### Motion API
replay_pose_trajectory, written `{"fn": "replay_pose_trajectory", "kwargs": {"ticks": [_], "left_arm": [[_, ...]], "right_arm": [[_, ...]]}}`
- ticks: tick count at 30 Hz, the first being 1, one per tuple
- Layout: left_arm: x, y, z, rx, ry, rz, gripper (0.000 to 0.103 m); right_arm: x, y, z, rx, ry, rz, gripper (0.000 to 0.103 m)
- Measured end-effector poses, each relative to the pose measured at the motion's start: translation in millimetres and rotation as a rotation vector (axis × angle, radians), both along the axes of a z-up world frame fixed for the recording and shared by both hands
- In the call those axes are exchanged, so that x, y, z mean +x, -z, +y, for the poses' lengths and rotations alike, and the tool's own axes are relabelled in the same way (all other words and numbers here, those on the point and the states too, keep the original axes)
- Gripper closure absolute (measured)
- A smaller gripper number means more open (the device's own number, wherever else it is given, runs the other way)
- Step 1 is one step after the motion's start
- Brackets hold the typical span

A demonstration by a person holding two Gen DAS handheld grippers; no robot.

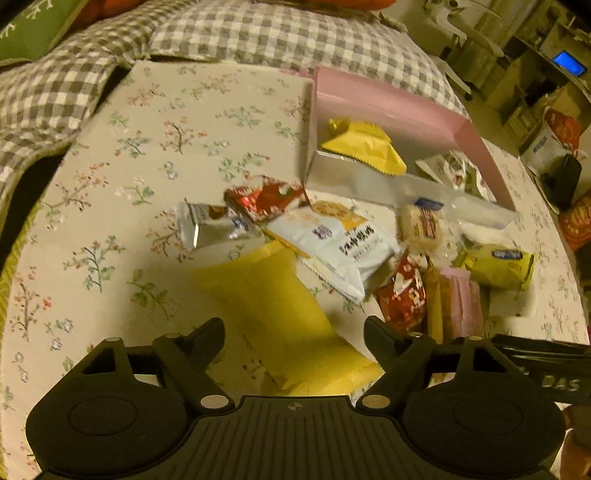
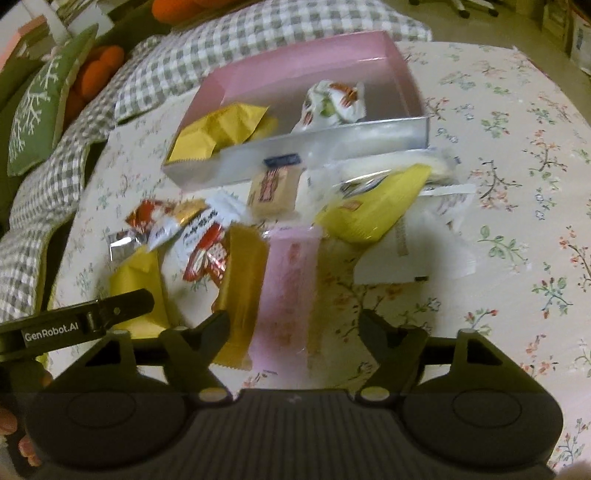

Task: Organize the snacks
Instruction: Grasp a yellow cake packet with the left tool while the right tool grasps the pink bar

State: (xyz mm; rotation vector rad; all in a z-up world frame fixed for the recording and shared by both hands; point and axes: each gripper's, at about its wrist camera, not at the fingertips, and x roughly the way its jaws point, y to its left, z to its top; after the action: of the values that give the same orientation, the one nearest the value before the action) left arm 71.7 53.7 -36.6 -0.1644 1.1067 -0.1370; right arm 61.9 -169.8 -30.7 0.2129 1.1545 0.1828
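left gripper (image 1: 294,332) is seen wide open, nothing held; a long yellow packet (image 1: 280,314) lies flat between and ahead of its fingers (image 1: 207,338), contact cannot be told. right gripper (image 2: 293,326) is also spread wide and empty, with a pink wafer packet (image 2: 288,291) lying between its fingers (image 2: 216,326) and a gold packet (image 2: 242,291) just beside it toward 9 o'clock.

a pink box (image 1: 424,110) is placed on the floral surface (image 1: 129,184) at 1 o'clock in the left view. 2 snacks are seen inside it: a yellow pouch (image 1: 364,146) at the left end and a white wrapped snack (image 1: 454,171) to the right.

loose snacks are piled in front of the box: a white packet with dark lettering (image 1: 340,247), a red packet (image 1: 266,197) at 11 o'clock of it, a silver packet (image 1: 210,225) at 9 o'clock, a yellow bag (image 2: 373,206) near the box's right end. a checked cushion (image 1: 258,33) lies beyond the surface.
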Motion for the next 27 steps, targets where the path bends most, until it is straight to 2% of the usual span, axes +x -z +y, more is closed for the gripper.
{"fn": "replay_pose_trajectory", "kwargs": {"ticks": [4, 8, 10, 12, 14, 19, 23, 27], "left_arm": [[-0.5, 4.5, -2.3, 0.008, 0.043, 0.023, 0.044], [-2.4, 3.3, 2.1, 0.043, 0.058, 0.015, 0.056], [-3.9, 3.0, 6.2, 0.076, 0.058, 0.008, 0.059], [-5.4, 2.1, 8.0, 0.131, 0.069, -0.011, 0.059], [-6.8, 1.2, 10.4, 0.154, 0.077, -0.029, 0.059], [-5.3, -1.5, 14.3, 0.095, 0.086, -0.051, 0.055], [-3.1, 1.4, 11.2, 0.096, 0.097, -0.051, 0.057], [-3.1, 3.3, 11.8, 0.089, 0.096, -0.032, 0.064]], "right_arm": [[-2.1, 5.5, 7.7, -0.05, -0.035, 0.015, 0.045], [-4.3, 3.7, 5.5, -0.072, -0.05, 0.005, 0.054], [-4.7, 3.0, 0.8, -0.077, -0.043, 0.007, 0.059], [-5.0, 3.2, -3.4, -0.091, -0.028, 0.005, 0.059], [-5.3, 3.0, -8.0, -0.087, -0.017, 0.005, 0.059], [-2.5, 3.6, -6.3, -0.067, -0.018, -0.001, 0.056], [0.2, 6.0, 2.3, -0.081, -0.031, -0.014, 0.056], [1.0, 5.6, 4.7, -0.107, -0.041, -0.027, 0.071]]}}
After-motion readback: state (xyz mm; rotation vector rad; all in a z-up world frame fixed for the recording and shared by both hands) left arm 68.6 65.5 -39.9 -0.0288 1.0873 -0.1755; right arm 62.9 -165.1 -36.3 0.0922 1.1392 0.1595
